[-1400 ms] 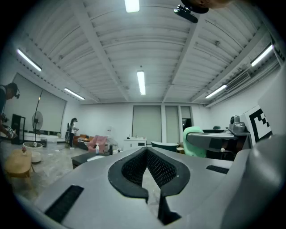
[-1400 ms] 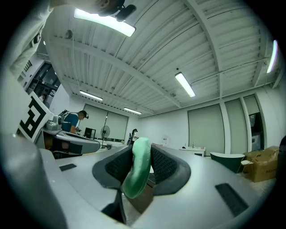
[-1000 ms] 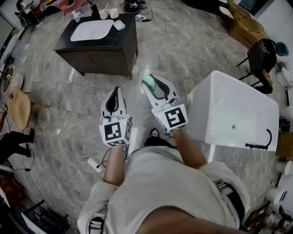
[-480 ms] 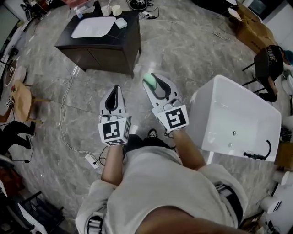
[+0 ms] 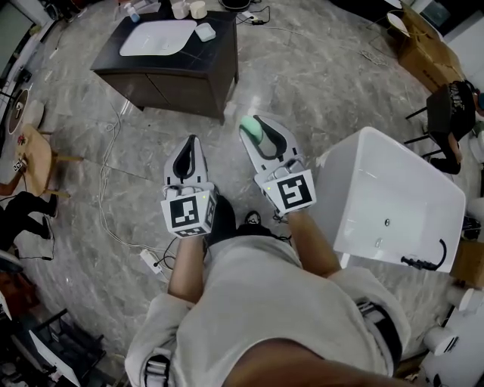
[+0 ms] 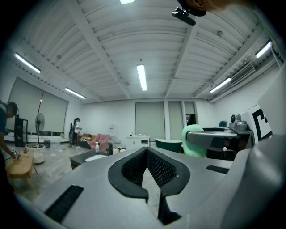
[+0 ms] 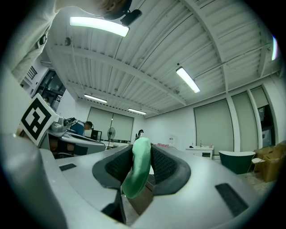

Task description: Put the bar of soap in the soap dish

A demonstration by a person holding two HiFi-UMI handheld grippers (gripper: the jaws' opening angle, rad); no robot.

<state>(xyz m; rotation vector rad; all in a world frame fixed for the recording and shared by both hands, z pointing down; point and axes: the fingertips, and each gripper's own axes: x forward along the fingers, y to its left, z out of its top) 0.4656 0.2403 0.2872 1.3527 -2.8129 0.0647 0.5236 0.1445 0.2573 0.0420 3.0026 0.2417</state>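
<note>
A pale green bar of soap stands on edge between the pads of my right gripper, which is shut on it; in the right gripper view the soap fills the gap between the jaws. My left gripper hangs beside it on the left, its pads together with nothing between them. Both are over the marble floor, well short of the dark vanity. The small pale soap dish sits on the vanity top, right of the white basin.
A white bathtub stands close on the right. Cables and a power strip lie on the floor to the left, near a wooden stool. Cups stand behind the dish. A cardboard box is far right.
Both grippers have travelled forward together over the floor, and the bathtub now lies further alongside. The soap stays clamped in the right gripper; the left stays shut.
</note>
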